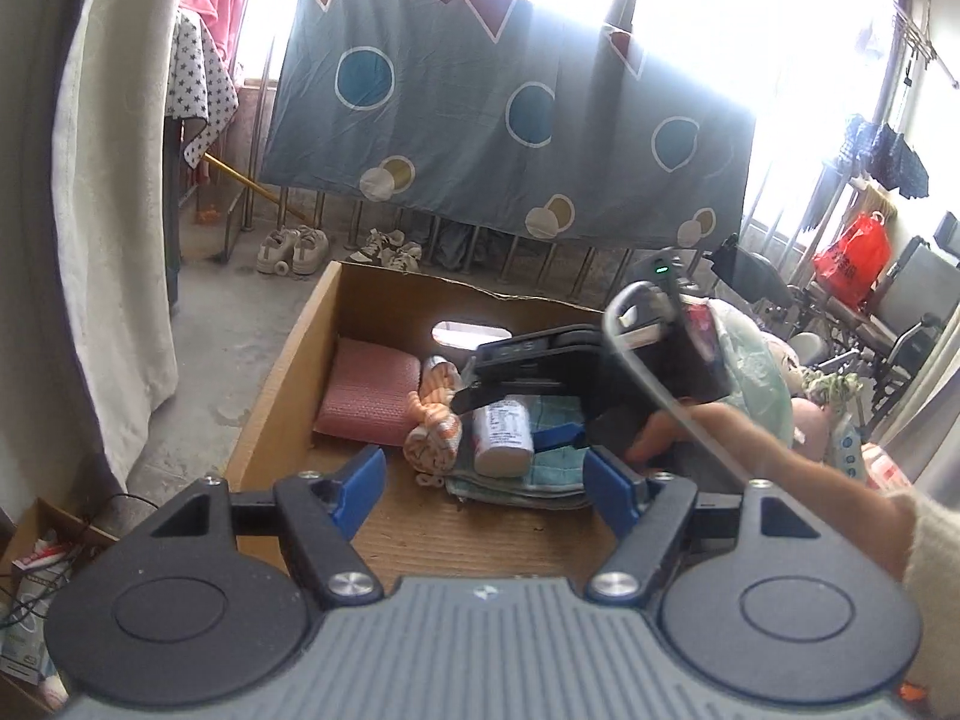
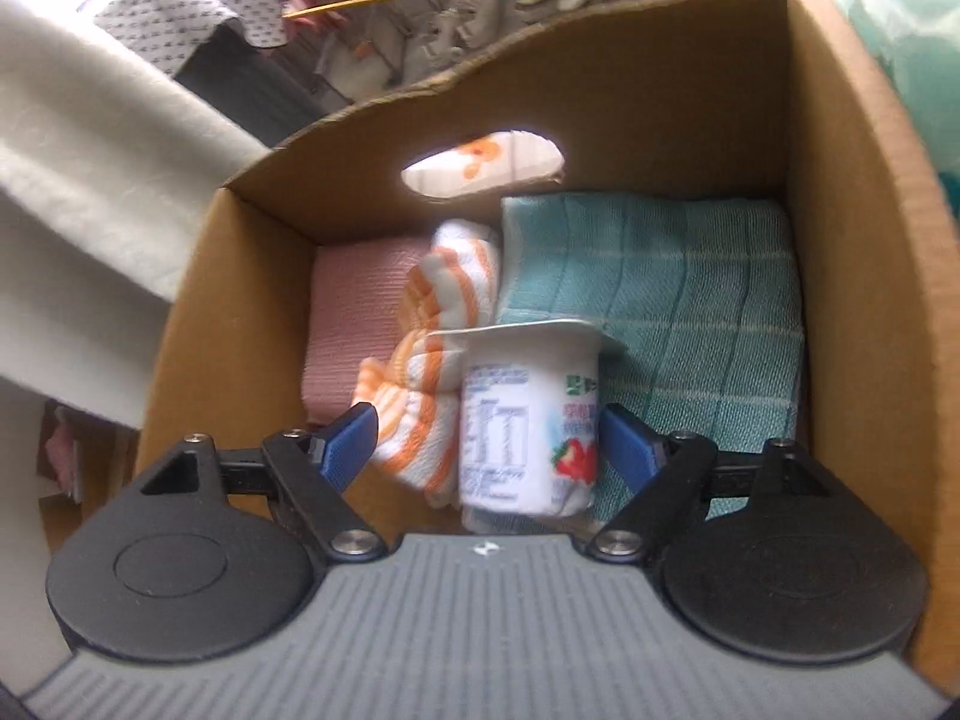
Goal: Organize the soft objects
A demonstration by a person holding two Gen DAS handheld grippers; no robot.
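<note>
A cardboard box (image 2: 840,252) holds a folded pink cloth (image 2: 354,312), an orange-and-white striped cloth (image 2: 444,300), a folded teal checked towel (image 2: 672,288) and a white yogurt cup (image 2: 528,420) lying on the towel. My right gripper (image 2: 486,444) is open inside the box, its blue fingers on either side of the cup and the striped cloth's end, not pressing them. My left gripper (image 1: 486,486) is open and empty above the box's near edge. From the left wrist view I see the right gripper (image 1: 528,396) over the cup (image 1: 501,435), striped cloth (image 1: 432,426), pink cloth (image 1: 369,390) and towel (image 1: 540,474).
A blue patterned sheet (image 1: 504,114) hangs on a rack behind the box (image 1: 270,396). Shoes (image 1: 294,249) lie on the concrete floor. A pale curtain (image 1: 114,210) hangs at left. Plush toys and bags (image 1: 810,408) pile up right of the box, with a red bag (image 1: 852,258) beyond.
</note>
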